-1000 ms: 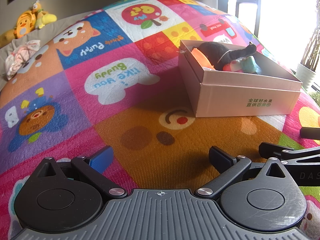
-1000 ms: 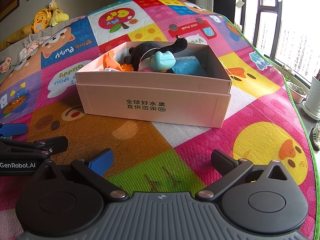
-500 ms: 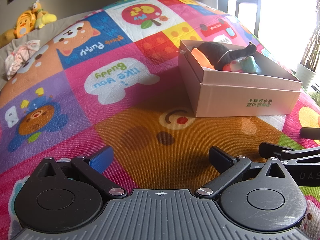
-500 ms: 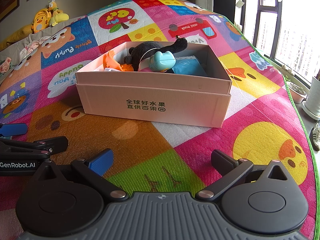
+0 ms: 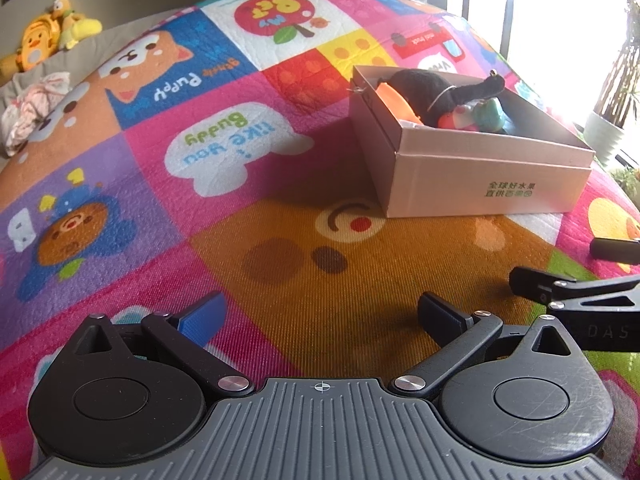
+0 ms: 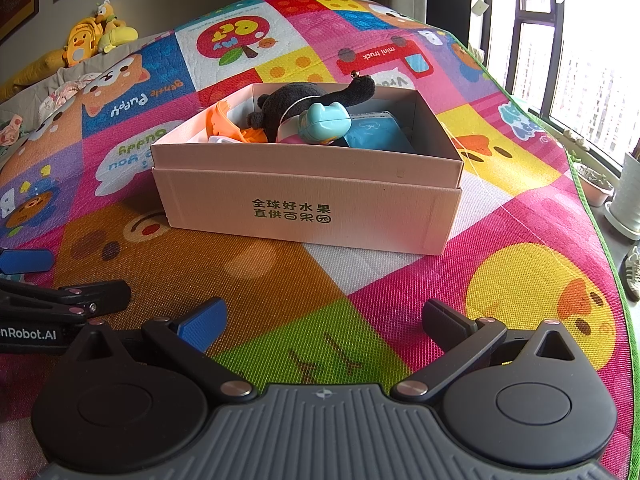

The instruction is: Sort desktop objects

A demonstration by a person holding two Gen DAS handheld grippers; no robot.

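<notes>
A pink cardboard box (image 6: 308, 216) with green print stands on the colourful play mat; it also shows in the left wrist view (image 5: 480, 184). Inside lie a black plush toy (image 6: 304, 108), a teal toy (image 6: 326, 124), an orange item (image 6: 222, 120) and a blue packet (image 6: 376, 136). My left gripper (image 5: 320, 316) is open and empty, low over the mat, left of the box. My right gripper (image 6: 324, 320) is open and empty in front of the box. Each gripper shows at the edge of the other's view.
The play mat (image 6: 520, 292) ends at a green edge on the right, with plant pots (image 6: 596, 188) and a window beyond. Yellow plush toys (image 6: 96, 36) and crumpled cloth (image 5: 32, 108) lie at the far left by the wall.
</notes>
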